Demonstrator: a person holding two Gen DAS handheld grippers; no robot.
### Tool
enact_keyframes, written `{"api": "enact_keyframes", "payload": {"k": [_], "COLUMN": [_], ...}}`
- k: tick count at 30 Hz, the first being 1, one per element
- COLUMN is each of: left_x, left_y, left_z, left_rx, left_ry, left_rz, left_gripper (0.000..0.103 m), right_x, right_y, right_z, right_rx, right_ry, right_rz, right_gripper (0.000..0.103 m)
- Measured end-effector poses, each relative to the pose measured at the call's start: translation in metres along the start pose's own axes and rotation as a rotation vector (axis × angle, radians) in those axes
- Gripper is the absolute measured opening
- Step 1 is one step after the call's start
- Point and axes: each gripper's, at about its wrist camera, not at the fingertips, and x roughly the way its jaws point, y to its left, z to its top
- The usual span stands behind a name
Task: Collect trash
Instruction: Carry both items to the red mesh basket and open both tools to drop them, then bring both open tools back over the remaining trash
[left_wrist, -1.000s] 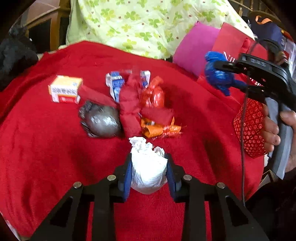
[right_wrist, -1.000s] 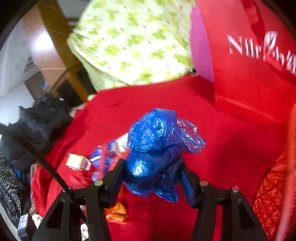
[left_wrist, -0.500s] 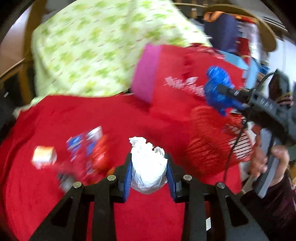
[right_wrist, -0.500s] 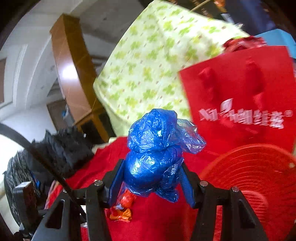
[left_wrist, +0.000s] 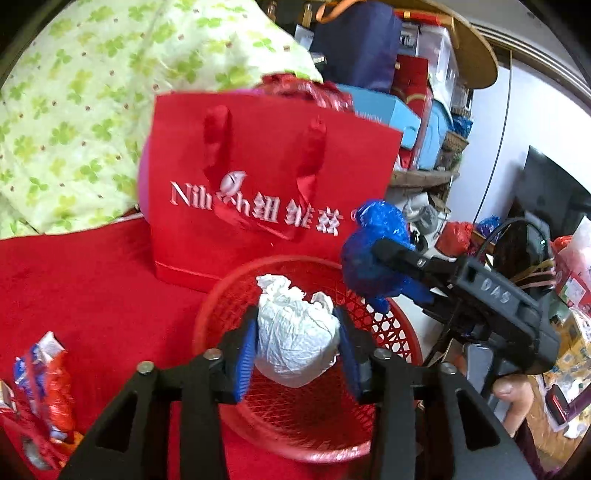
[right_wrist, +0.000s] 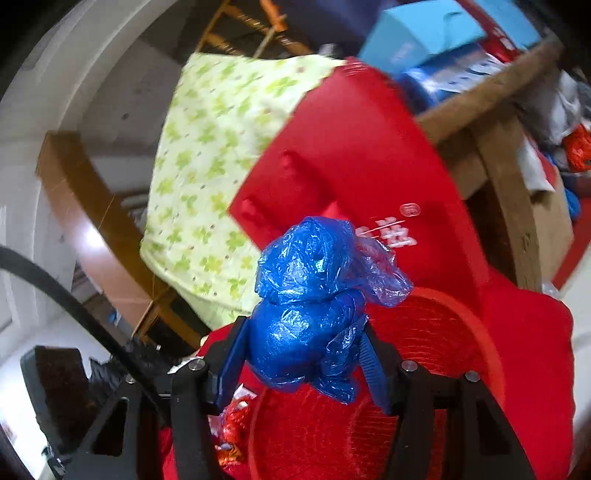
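Left hand-held gripper (left_wrist: 295, 349) is over the red mesh basket (left_wrist: 402, 343), jaws opening, white crumpled paper wad (left_wrist: 295, 339) between the blue pads, a small gap showing on the right side. Right hand-held gripper (right_wrist: 306, 354) also opening, blue plastic bag ball (right_wrist: 314, 306) between its jaws above the basket rim. Red gift bag (left_wrist: 258, 184) stands behind the basket on the red blanket (left_wrist: 74, 288); wrappers (left_wrist: 48, 376) lie left.

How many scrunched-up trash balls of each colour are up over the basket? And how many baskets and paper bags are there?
white paper ball: 1
blue plastic ball: 1
red mesh basket: 1
red paper bag: 1
Total: 4
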Motion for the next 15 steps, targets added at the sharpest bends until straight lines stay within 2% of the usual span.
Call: {"api": "enact_keyframes", "payload": {"k": [1, 2, 5, 9, 13, 15], "left_x": [0.006, 0.01, 0.004, -0.015, -0.047, -0.069], "left_y": [0.001, 0.001, 0.003, 0.016, 0.045, 0.068], "left_z": [-0.001, -0.003, -0.01, -0.015, -0.03, -0.046], "left_rx": [-0.003, -0.005, -0.005, -0.013, -0.04, -0.063], "left_ry": [0.01, 0.014, 0.003, -0.017, -0.041, -0.046], "left_rz": [0.001, 0.009, 0.024, 0.049, 0.101, 0.152], "left_gripper": [0.059, 0.065, 0.069, 0.069, 0.069, 0.07], "right_x": [0.001, 0.001, 0.001, 0.002, -0.004, -0.003], "right_y": [-0.005, -0.008, -0.012, -0.006, 0.012, 0.031], "right_z": [0.002, 0.004, 0.006, 0.003, -0.005, -0.01], "right_rx": [0.018, 0.032, 0.043, 0.021, -0.055, -0.101], "right_ry": [0.0, 0.002, -0.008, -0.019, -0.064, -0.088], "right_rz": [-0.011, -0.013, -0.02, -0.018, 0.011, 0.044], "right_gripper": [0.066, 0.068, 0.076, 0.076, 0.076, 0.076]}}
